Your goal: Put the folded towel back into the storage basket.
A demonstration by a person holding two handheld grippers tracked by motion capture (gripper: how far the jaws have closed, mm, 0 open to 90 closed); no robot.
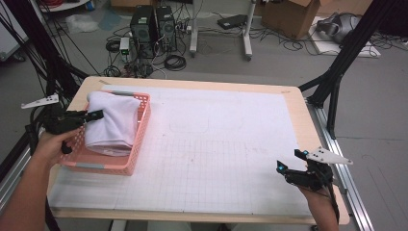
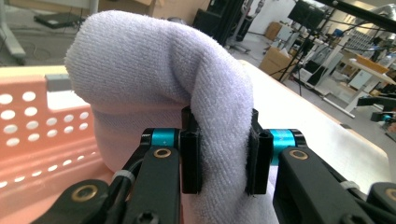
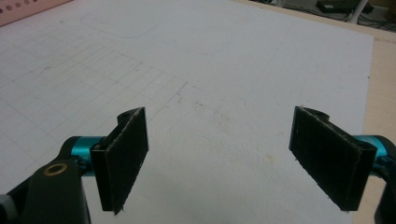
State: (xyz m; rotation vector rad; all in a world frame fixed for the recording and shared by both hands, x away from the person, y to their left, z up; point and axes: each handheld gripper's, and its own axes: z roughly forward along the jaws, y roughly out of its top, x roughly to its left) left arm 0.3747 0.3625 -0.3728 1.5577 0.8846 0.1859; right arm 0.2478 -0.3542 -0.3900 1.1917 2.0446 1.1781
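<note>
A folded white towel [image 1: 114, 122] lies draped in a pink perforated basket [image 1: 139, 139] at the table's left side. My left gripper [image 1: 96, 115] reaches in from the left and is shut on a thick fold of the towel [image 2: 154, 70]; both black pads [image 2: 191, 156] press into the cloth. My right gripper [image 1: 288, 161] hovers over the table's near right corner, held in a hand. Its two jaws stand wide open above the white gridded mat [image 3: 210, 70], with nothing between the pads [image 3: 126, 154].
The gridded mat [image 1: 221, 144] covers most of the wooden table [image 1: 297, 103]. A black frame leg [image 1: 337, 77] rises at the right edge. Computers and cables [image 1: 154, 33] lie on the floor beyond the table. The basket wall [image 2: 42, 126] stands left of the towel.
</note>
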